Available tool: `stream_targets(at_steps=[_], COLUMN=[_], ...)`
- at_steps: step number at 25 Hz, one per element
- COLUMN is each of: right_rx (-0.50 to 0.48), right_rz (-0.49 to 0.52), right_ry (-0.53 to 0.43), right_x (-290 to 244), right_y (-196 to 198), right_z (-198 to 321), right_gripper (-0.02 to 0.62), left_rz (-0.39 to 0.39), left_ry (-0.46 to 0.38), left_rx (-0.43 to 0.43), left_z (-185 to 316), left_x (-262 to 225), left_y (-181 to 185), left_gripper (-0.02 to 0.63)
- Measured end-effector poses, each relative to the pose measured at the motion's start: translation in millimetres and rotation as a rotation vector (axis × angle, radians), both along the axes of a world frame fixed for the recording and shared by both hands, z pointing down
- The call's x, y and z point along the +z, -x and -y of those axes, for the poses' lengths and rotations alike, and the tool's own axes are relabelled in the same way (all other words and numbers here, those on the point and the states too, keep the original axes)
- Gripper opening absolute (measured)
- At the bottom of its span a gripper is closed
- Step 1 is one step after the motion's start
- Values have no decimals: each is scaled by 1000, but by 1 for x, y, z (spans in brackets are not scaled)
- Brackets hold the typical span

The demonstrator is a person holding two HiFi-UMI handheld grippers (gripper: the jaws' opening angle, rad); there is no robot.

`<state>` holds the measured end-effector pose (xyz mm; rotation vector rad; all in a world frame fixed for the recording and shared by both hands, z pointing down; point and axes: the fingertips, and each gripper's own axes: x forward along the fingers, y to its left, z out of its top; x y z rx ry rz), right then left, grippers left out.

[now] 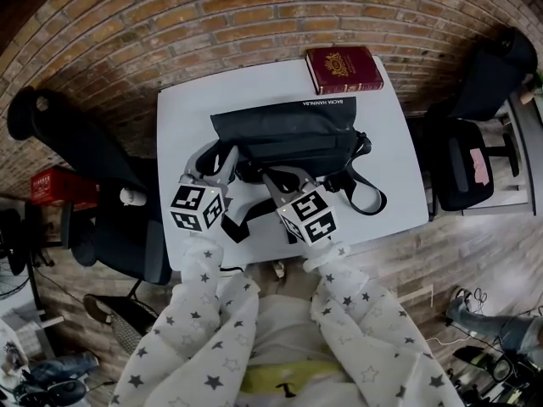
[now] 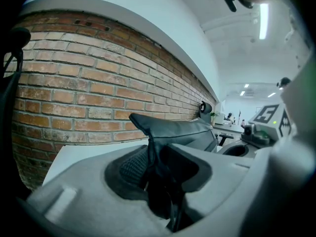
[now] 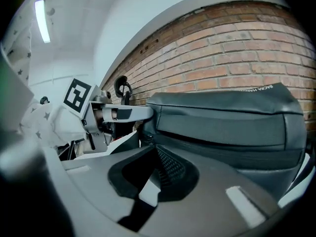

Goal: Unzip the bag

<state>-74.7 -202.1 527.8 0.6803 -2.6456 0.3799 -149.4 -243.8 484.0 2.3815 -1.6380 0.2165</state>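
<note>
While left fingers [image 2: 129, 168] clamp the bag [image 2: 185, 131], right fingers [image 3: 171, 166] sit closed.

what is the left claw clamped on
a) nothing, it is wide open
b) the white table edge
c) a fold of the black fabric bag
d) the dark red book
c: the left gripper view shows the left claw closed on a raised fold of the black fabric bag.

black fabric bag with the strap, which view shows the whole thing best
The head view: the whole black fabric bag lies on the white table, strap included. The left gripper view shows only a corner pinched in the left tongs; the right gripper view shows its lettered front face close up, cropped.
</note>
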Motion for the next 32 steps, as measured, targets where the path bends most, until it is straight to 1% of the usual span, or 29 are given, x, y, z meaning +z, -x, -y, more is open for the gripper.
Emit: stream_targets(at_steps=[3,7,10,18,27,32], right_rx=[17,11,24,88,88,124], right_rz=[-19,-45,-60,-81,-91,-98], right_ry=[-14,-39,-47,-58,-77,-71], right_x=[0,0,-1,-1,-4,-3], right_y=[-7,-7,-12,-39,-44,-54], right_z=[5,6,9,19,18,23], right_gripper=[14,14,14,15,14,15], left_rz=[0,-3,-3,-4,-2,-1], left_ry=[-2,0,1,-2,-3,-4], left_rx=[-2,-2,-4,-17,-25,-30], left_z=[0,0,0,0,0,0], left_x=[-1,0,0,0,-1,0], left_y=[0,2,2,1,1,1], left_gripper=[120,120,120,120,120,120])
